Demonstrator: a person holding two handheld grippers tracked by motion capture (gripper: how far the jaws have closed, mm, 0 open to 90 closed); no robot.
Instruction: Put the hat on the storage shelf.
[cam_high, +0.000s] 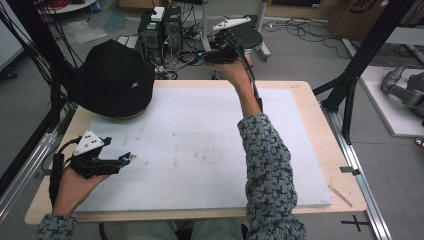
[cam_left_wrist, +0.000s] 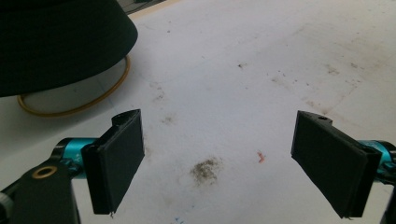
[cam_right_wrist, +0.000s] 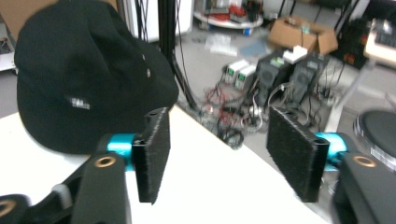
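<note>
Claws both gape wide, holding nothing. Left claw (cam_high: 125, 159) rests low on the table (cam_high: 210, 150), the cap (cam_high: 114, 77) just beyond it; right claw (cam_high: 202, 56) hangs raised, likely aiming back at the cap.

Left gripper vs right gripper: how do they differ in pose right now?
The left gripper sits low by the near left part of the white foam board, while the right gripper is raised past the far edge. The left gripper points across the board; the right gripper points toward the black bucket hat. The left gripper's jaws look spread wider than the right gripper's. Both are open and hold nothing.
</note>
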